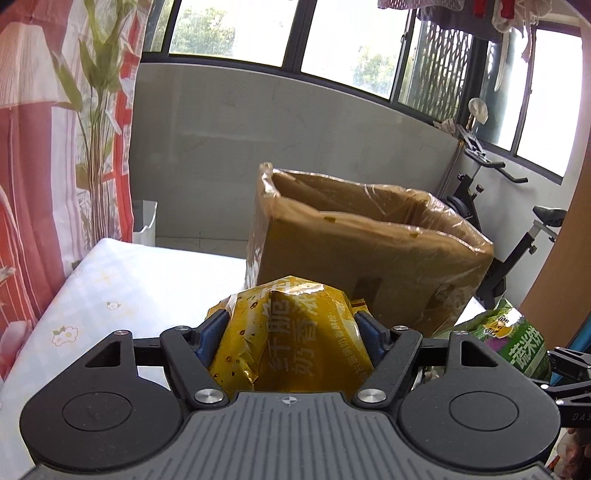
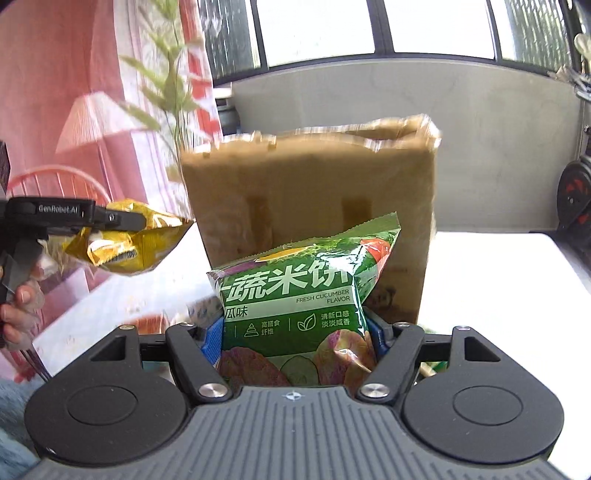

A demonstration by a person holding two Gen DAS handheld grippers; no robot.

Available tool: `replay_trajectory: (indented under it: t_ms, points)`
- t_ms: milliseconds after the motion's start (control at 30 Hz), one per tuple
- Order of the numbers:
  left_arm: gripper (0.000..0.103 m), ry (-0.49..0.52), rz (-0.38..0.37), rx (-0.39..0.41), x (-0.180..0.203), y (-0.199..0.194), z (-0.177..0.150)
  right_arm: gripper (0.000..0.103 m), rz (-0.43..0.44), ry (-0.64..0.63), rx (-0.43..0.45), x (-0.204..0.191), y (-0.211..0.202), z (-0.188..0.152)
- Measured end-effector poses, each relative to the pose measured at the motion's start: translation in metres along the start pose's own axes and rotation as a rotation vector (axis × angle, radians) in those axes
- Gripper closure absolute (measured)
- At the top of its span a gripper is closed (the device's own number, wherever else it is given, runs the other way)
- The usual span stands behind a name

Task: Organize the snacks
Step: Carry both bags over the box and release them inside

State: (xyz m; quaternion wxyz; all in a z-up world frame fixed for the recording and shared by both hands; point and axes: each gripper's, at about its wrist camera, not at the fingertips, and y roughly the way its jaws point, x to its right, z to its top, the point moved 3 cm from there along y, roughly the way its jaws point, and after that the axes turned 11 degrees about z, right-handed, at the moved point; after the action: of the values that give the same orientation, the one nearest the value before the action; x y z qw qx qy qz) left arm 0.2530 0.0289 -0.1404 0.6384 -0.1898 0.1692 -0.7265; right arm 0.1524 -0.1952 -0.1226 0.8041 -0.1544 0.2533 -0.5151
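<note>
My left gripper (image 1: 291,323) is shut on a yellow snack bag (image 1: 295,339), its blue pads pressing both sides, and the bag hangs lifted above the white table (image 1: 129,280). In the right wrist view that same left gripper (image 2: 122,221) and yellow snack bag (image 2: 144,243) show at the left, held by a hand. My right gripper (image 2: 291,332) is shut on a green cucumber rice-cracker bag (image 2: 306,295), which also shows at the right edge as the green bag (image 1: 517,332). An open cardboard box (image 1: 369,243), wrapped in clear tape, stands just behind both bags; it fills the middle as the cardboard box (image 2: 314,192).
A red and white flowered curtain (image 1: 55,147) hangs at the left. An exercise bike (image 1: 517,229) stands behind the box at the right, beneath large windows (image 1: 332,33). A white bin (image 1: 146,221) sits on the floor past the table's far edge.
</note>
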Motion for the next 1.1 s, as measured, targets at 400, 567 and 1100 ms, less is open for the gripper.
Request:
replay_trajectory:
  t_ms: [400, 567, 1100]
  points:
    - [0.027, 0.047, -0.056, 0.210, 0.033, -0.015, 0.075, 0.030, -0.013, -0.099, 0.258, 0.010, -0.020, 0.113]
    - [0.027, 0.034, -0.060, 0.233, 0.046, -0.001, 0.095, 0.030, -0.068, -0.150, 0.272, 0.028, 0.024, 0.160]
    - [0.027, 0.061, -0.047, 0.200, 0.072, 0.052, 0.117, 0.031, -0.352, -0.283, 0.056, 0.059, 0.155, 0.156]
